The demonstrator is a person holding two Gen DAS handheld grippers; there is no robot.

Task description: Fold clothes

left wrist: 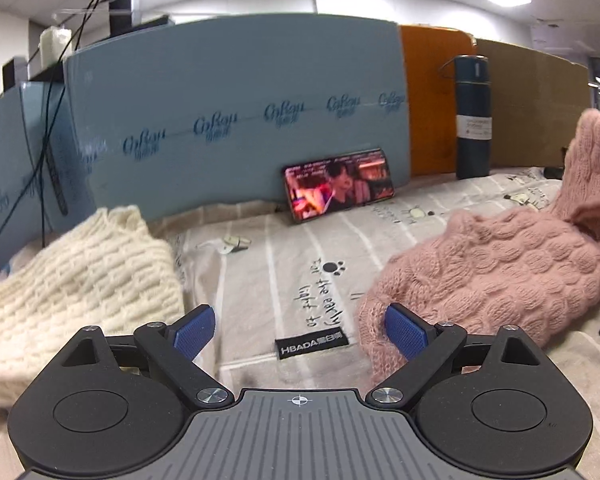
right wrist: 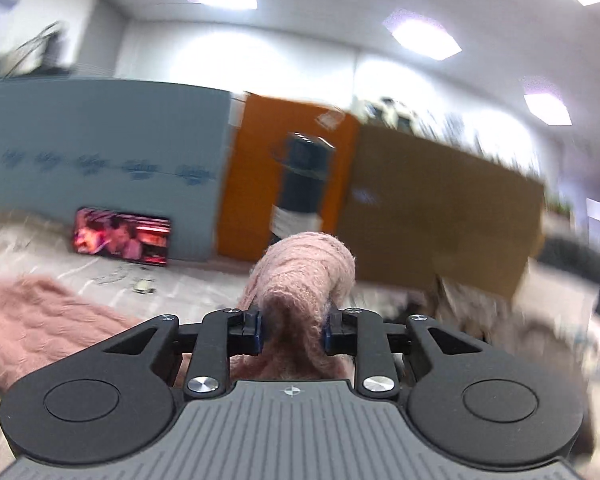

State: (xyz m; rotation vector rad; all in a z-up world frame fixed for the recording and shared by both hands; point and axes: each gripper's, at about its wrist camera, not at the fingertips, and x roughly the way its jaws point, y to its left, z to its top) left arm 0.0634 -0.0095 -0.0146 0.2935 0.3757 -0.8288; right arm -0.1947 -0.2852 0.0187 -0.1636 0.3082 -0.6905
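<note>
A pink knitted sweater (left wrist: 500, 272) lies on the right of the printed sheet, with one end lifted at the far right. My left gripper (left wrist: 300, 328) is open and empty, low over the sheet, its right pad touching the sweater's near edge. My right gripper (right wrist: 294, 328) is shut on a bunched fold of the pink sweater (right wrist: 304, 276) and holds it above the bed; more of it trails to the left. A cream knitted sweater (left wrist: 72, 288) lies folded at the left.
A phone (left wrist: 338, 184) playing video leans on a blue foam board (left wrist: 220, 120). A dark flask (left wrist: 473, 116) stands by an orange panel (left wrist: 432, 92) and cardboard (left wrist: 540, 108). Cables hang at the far left. The right view is motion-blurred.
</note>
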